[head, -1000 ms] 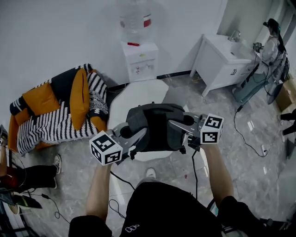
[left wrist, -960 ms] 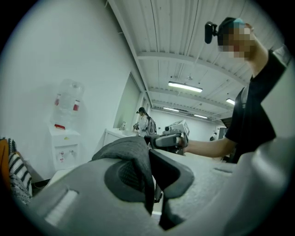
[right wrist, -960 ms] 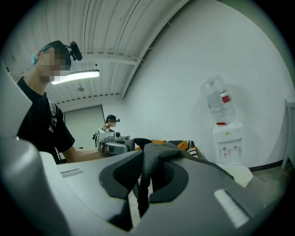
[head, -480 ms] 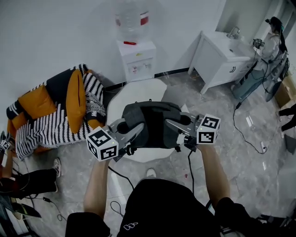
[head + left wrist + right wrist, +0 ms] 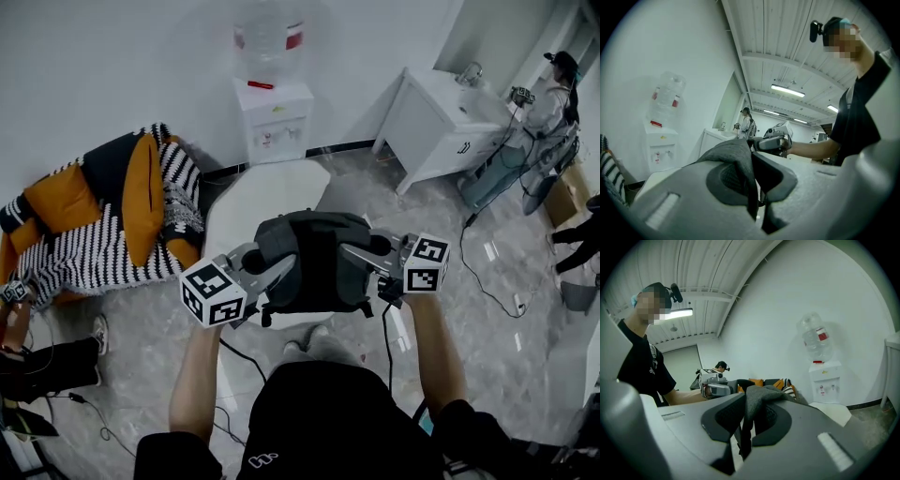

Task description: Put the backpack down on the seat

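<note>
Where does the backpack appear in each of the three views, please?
Head view: backpack at centre.
Left gripper view: its grey fabric at lower centre, pinched in the left tongs.
Right gripper view: its fabric at lower centre, pinched in the right tongs.
Shared landmark: water dispenser, top centre in the head view, left and right in the gripper views.
</note>
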The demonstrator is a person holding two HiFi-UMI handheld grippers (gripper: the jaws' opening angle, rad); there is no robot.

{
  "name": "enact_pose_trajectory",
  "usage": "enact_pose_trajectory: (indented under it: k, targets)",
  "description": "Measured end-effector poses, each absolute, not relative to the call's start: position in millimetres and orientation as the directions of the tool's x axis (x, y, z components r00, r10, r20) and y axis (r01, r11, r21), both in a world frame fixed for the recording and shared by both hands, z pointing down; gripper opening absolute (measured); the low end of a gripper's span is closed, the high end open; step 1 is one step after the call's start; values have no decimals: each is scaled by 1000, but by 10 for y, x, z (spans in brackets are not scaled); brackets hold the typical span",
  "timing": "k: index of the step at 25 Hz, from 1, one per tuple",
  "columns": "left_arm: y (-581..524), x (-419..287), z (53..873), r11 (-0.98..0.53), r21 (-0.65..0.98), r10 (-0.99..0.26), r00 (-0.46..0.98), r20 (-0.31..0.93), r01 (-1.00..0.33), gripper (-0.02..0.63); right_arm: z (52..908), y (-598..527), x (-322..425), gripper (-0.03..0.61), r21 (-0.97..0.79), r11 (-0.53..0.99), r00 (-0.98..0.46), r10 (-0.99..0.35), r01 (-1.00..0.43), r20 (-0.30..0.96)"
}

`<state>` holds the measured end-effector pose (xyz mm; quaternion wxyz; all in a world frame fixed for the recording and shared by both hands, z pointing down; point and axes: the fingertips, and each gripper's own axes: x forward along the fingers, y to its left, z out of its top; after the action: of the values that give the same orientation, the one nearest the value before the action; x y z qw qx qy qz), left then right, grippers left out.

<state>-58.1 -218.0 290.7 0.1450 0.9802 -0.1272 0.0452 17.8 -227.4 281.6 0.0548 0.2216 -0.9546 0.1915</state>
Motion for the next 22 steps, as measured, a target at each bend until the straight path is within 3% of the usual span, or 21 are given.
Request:
enact_pose_trajectory:
  k: [22]
  targets:
    - [-2438, -387, 3363, -877, 374, -263, 952, 155, -302, 32, 3417, -2555, 360, 40, -455, 779, -902, -378, -431, 207]
